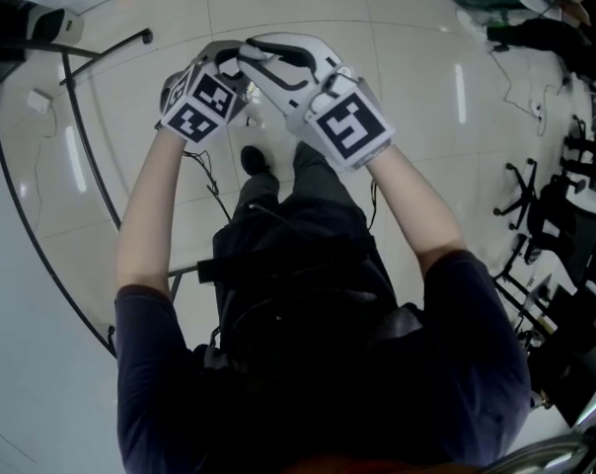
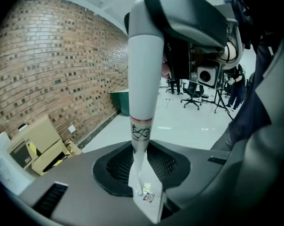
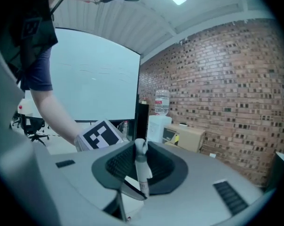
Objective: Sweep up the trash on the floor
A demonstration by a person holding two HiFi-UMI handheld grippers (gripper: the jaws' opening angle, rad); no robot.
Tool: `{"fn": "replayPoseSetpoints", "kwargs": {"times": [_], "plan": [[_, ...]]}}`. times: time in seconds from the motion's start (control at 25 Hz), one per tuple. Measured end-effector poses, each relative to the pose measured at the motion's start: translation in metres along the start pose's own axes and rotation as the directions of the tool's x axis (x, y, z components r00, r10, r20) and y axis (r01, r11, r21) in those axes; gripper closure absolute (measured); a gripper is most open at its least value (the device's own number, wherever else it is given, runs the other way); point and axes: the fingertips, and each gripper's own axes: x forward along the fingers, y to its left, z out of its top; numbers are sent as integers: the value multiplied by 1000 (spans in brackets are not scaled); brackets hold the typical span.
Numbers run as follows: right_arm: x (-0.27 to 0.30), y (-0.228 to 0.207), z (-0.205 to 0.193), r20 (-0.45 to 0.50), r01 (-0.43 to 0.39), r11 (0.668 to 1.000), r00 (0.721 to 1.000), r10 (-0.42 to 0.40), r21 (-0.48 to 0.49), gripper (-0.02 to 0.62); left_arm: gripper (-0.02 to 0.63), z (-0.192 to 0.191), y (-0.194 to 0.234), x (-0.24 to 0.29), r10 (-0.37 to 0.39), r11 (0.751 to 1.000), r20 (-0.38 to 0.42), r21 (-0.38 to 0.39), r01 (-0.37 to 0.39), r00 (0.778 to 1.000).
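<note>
In the head view both grippers are raised side by side in front of the person's chest, over the glossy white tiled floor (image 1: 397, 57). My left gripper (image 1: 226, 55) is shut on a thick white handle (image 2: 143, 93) with a red band and a black scribble; the handle rises steeply from the jaws. My right gripper (image 1: 268, 65) is shut on a thin white stick (image 3: 141, 166) with a rounded tip, which stands between its jaws. The left gripper's marker cube (image 3: 100, 135) shows just behind that stick. No trash shows in any view, and the lower ends of both handles are hidden.
A brick wall (image 2: 52, 74) runs along one side, with cardboard boxes (image 2: 38, 147) and a green bin (image 2: 121, 101) at its foot. Office chairs and tripods (image 1: 550, 215) crowd the right. A black curved rail (image 1: 76, 156) lies at the left. A water bottle (image 3: 161, 102) stands by a white screen (image 3: 95, 86).
</note>
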Motion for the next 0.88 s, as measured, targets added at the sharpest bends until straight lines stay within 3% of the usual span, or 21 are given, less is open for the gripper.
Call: {"fn": "replayPoseSetpoints", "kwargs": {"times": [0.28,0.48,0.72,0.88], "plan": [[-18,18,86,119,-59,996,991,67,-69,497,521,53,7,-77,118,993,167,7,-121,979],[-30,37,141,199,-71,991,975,94,-118,497,522,86,8,-132,186,982,230,-12,-189,955],[-38,62,194,281,-156,982,943,180,-105,497,522,111,5,-187,265,964,310,-74,-255,913],[-53,70,224,356,-216,974,907,225,-68,497,522,128,-5,-216,300,954,366,-97,-285,881]]}}
